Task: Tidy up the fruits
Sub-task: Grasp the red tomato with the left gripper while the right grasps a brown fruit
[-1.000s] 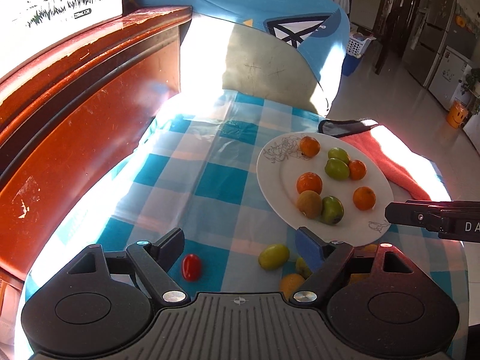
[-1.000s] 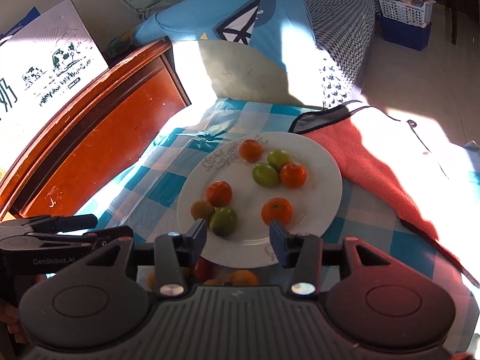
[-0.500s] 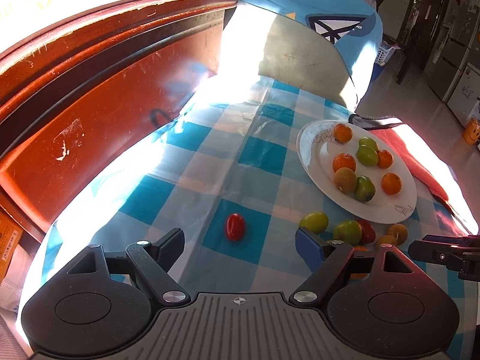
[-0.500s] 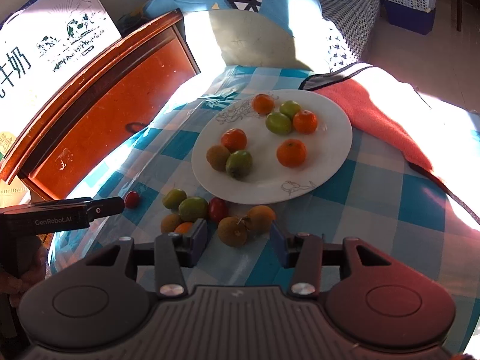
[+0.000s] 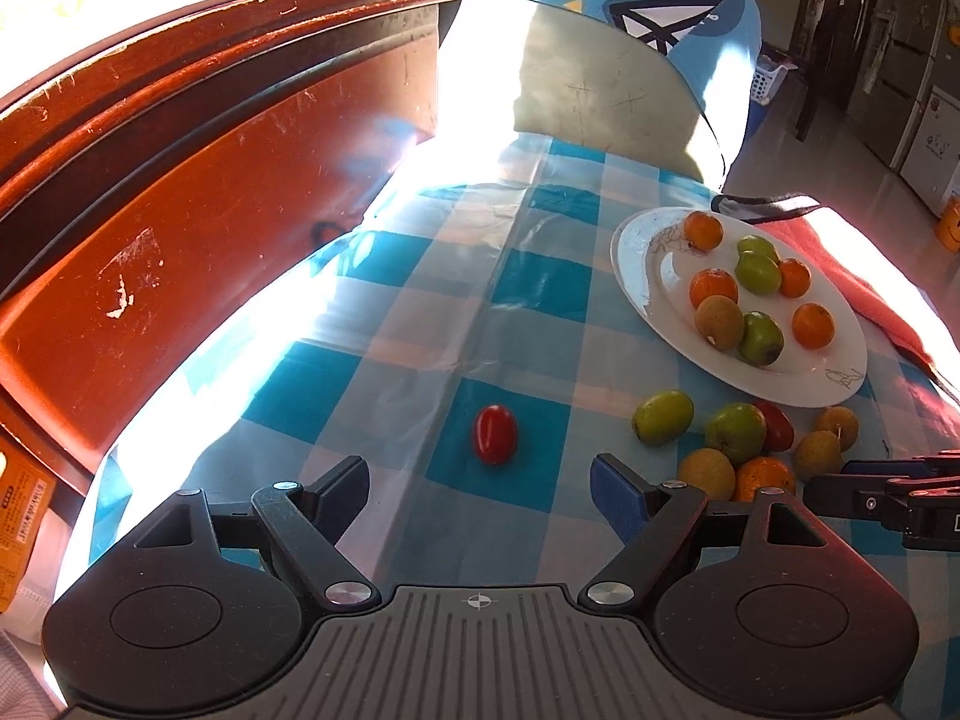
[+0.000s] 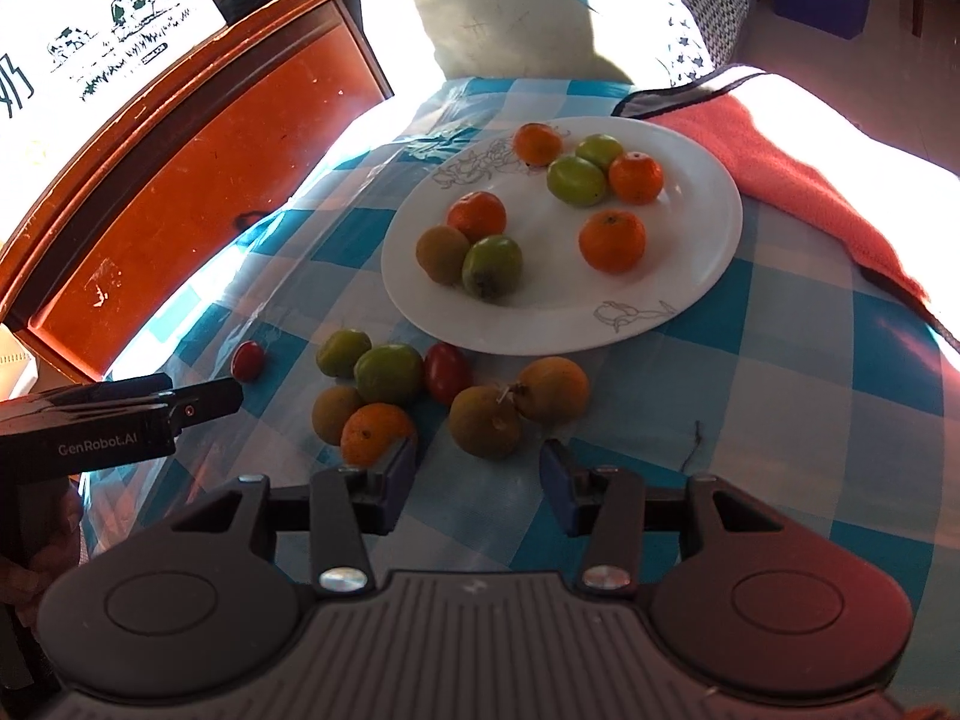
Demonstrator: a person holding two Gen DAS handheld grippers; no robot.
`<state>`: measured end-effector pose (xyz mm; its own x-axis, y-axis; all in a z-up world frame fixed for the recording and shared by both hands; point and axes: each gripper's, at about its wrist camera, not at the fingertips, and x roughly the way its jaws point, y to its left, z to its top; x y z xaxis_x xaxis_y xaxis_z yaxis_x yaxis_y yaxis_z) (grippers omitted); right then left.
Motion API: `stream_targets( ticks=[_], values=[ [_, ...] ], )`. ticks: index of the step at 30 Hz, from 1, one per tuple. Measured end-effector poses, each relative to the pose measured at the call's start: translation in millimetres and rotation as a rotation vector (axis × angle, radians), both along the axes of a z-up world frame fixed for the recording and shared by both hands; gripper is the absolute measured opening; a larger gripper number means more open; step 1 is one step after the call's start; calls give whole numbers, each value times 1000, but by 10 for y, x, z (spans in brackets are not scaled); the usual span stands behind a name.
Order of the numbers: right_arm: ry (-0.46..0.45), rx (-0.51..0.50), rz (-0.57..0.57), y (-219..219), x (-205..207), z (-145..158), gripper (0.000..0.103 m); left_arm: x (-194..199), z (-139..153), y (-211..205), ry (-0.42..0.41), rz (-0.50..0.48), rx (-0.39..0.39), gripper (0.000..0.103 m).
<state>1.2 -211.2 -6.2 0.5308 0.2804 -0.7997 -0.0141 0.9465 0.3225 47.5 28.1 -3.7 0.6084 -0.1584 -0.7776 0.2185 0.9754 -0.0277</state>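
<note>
A white plate (image 5: 654,276) (image 6: 708,228) holds several oranges, green fruits and a brown one. A cluster of loose fruits (image 5: 738,438) (image 6: 390,378) lies on the checked cloth just in front of the plate. A small red tomato (image 5: 495,433) (image 6: 248,360) lies apart to the left. My left gripper (image 5: 480,483) is open and empty, with the tomato just ahead between its fingers. My right gripper (image 6: 477,462) is open and empty, just behind a brown fruit (image 6: 485,420) of the cluster.
A red-brown wooden headboard (image 5: 180,180) runs along the left. A blue pillow (image 5: 600,12) lies at the far end. An orange-red towel (image 6: 810,162) lies right of the plate. The blue checked cloth (image 5: 540,288) covers the surface.
Both grippers have pulled back from the plate. The loose fruit cluster has come into full view, and the tomato now sits centred before the left gripper.
</note>
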Motion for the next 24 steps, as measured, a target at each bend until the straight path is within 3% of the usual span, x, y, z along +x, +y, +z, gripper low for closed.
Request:
stream_targets(
  ticks=[6,10,24],
  values=[
    [-13,-4,-24,-8,6,-2,44,97,-67,-30,-19,13,-10,79],
    [-19,-8,-33,-15,13,-5,39,148,-125,-32,-14,11,-15,65],
    [-35,-7,-40,-20,10,-17,27,191,-188,-66,-39,-6,7,36]
  ],
)
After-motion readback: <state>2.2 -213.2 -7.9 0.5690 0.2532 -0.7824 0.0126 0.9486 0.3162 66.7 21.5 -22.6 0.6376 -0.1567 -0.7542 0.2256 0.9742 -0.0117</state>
